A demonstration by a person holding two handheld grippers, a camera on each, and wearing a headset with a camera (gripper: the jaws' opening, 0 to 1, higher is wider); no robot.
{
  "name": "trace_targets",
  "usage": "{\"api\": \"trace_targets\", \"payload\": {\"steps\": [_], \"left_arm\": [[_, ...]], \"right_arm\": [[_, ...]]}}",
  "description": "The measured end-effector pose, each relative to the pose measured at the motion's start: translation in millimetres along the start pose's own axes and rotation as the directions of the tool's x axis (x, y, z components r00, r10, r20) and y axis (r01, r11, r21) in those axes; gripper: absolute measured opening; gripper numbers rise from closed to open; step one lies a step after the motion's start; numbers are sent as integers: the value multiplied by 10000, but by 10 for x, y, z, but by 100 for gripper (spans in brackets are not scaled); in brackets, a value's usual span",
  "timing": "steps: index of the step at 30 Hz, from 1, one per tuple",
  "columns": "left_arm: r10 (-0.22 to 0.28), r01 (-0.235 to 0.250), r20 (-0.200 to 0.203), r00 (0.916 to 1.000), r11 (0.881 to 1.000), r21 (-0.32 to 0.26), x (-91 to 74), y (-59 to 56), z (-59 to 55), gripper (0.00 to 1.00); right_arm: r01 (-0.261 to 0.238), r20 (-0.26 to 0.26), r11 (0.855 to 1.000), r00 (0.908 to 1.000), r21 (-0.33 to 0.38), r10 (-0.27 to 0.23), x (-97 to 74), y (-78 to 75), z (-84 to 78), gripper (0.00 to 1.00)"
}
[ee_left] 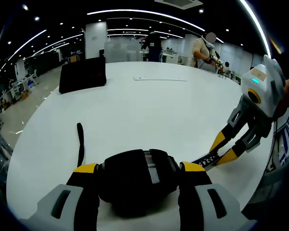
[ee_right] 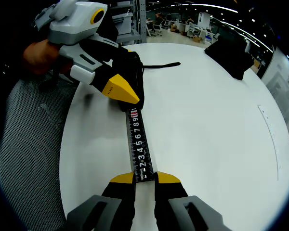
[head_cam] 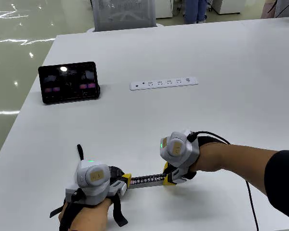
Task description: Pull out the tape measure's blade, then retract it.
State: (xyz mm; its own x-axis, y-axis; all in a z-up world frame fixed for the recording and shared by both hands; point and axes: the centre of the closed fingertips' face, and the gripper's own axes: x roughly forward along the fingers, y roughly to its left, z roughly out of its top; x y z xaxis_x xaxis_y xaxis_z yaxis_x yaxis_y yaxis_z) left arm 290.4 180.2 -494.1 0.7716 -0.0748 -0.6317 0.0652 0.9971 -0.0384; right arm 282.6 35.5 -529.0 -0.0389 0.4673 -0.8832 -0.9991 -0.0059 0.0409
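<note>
Okay, left gripper point(ee_left: 138, 168) is clenched on the black tape measure point(ee_left: 135, 185), which sits between its jaws on the white counter point(ee_right: 207, 120). Right gripper point(ee_right: 145, 178) is clamped on the tip of the blade point(ee_right: 137, 144) (printed numbers face up). The blade runs straight ahead from its jaws to the tape measure nearby. A black strap point(ee_left: 80, 144) lies ahead-left of the left gripper. The tablet point(head_cam: 69, 82) sits well beyond both.

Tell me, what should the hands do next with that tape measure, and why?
Probably draw the right gripper a little further from the case. Its jaws are shut on the tip of the blade, the left gripper clamps the case, and only a short stretch of blade is out, so pulling seems unfinished.
</note>
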Motion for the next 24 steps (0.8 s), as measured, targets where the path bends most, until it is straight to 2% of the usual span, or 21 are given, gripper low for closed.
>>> {"api": "trace_targets", "payload": {"steps": [7, 24], "left_arm": [[-55, 55, 8, 10000, 10000, -16, -2, -2, -3, 62], [-126, 126, -29, 9999, 9999, -47, 0, 13, -6, 61]], "right_arm": [[-1, 166, 9999, 9999, 121, -1, 10, 6, 30, 11], [-28, 204, 9998, 9998, 193, 24, 40, 13, 94, 11]]}}
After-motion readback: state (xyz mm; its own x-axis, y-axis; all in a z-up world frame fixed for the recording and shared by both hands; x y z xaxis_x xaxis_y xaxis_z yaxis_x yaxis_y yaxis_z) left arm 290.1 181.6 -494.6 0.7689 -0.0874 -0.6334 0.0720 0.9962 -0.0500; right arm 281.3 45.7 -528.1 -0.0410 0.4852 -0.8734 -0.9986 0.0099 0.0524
